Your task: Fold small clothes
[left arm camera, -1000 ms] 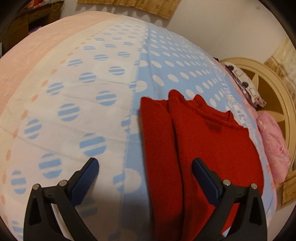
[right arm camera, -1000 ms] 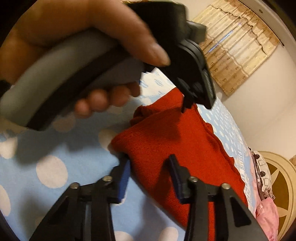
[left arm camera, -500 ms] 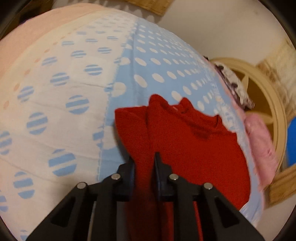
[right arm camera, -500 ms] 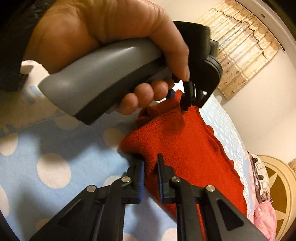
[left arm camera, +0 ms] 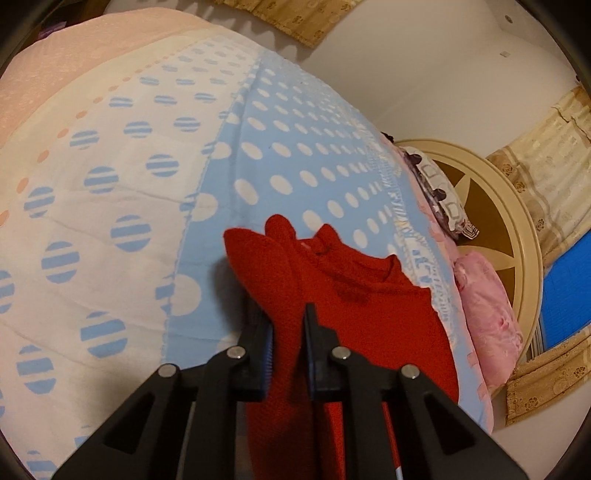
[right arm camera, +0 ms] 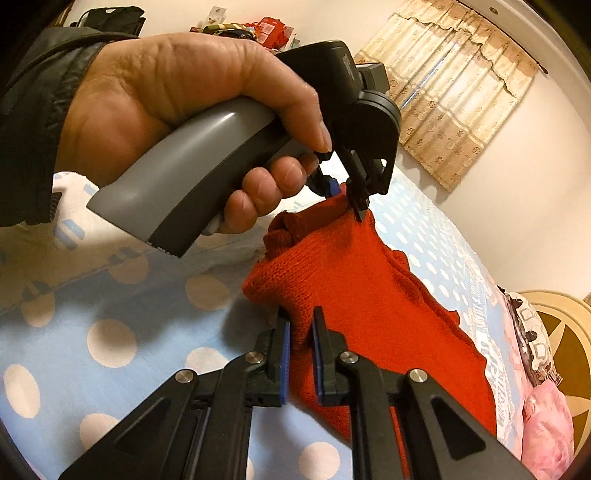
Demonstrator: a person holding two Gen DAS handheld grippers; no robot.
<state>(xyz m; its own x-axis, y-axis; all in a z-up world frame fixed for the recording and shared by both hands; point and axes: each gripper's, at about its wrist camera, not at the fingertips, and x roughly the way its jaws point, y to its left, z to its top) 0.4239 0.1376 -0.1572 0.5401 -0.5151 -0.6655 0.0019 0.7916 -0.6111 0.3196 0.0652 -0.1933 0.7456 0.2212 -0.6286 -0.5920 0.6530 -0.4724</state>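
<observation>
Red sweater [left arm camera: 354, 310] on bed [left arm camera: 280, 155]: edge pinched by left gripper [left arm camera: 288, 328] at 6 o'clock; corner clamped by right gripper [right arm camera: 300, 339].

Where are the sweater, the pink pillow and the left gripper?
sweater [left arm camera: 369, 295], left wrist view, knit body.
pink pillow [left arm camera: 487, 295], left wrist view, its top.
left gripper [right arm camera: 345, 195], right wrist view, fingers pinching the sweater.

The lower part of the red sweater [left arm camera: 369, 314] runs off the bottom edge of the left wrist view, and the fold of it pinched by the left gripper [left arm camera: 288, 332] is hidden between the pads. In the right wrist view, the hand [right arm camera: 177, 110] covers the bedspread [right arm camera: 110, 332] behind it, and the shelf clutter [right arm camera: 266, 27] is too small to identify
</observation>
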